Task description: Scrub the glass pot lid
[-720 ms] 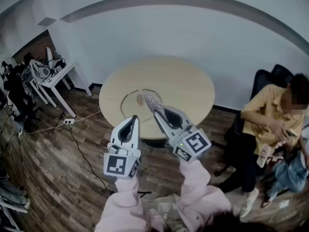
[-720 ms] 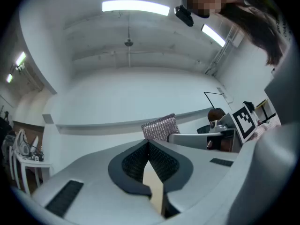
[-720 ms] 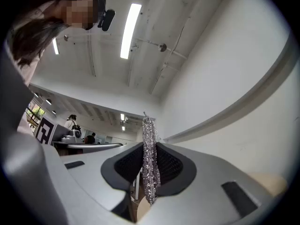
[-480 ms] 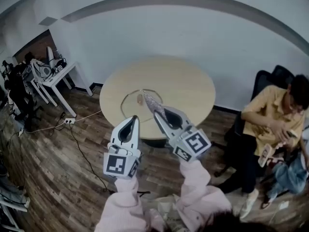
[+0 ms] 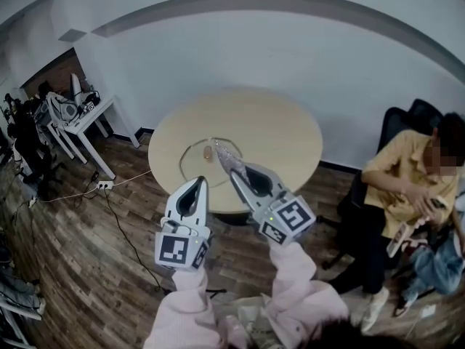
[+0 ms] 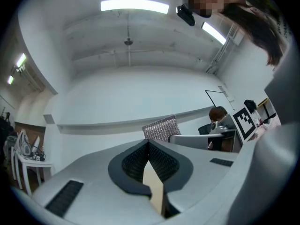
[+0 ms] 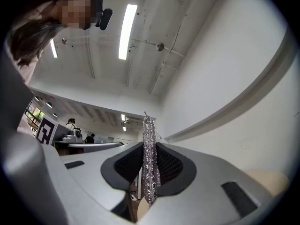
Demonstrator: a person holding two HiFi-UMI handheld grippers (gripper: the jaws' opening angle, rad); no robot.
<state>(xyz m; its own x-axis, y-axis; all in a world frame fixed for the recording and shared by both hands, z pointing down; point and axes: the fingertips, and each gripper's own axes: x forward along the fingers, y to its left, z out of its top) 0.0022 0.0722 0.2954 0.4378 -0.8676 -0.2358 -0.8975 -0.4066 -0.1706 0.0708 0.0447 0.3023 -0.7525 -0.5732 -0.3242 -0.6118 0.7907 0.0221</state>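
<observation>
Right gripper (image 5: 234,170): clamps scrub pad (image 5: 224,153). Left gripper (image 5: 201,180): closed, empty. Step: approach. I judge next: lower pad onto glass lid (image 5: 195,163) ahead.

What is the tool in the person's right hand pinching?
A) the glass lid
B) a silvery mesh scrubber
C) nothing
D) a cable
B: the right gripper has its jaws shut on a silvery scrubber, while the lid lies apart from it on the table.
</observation>
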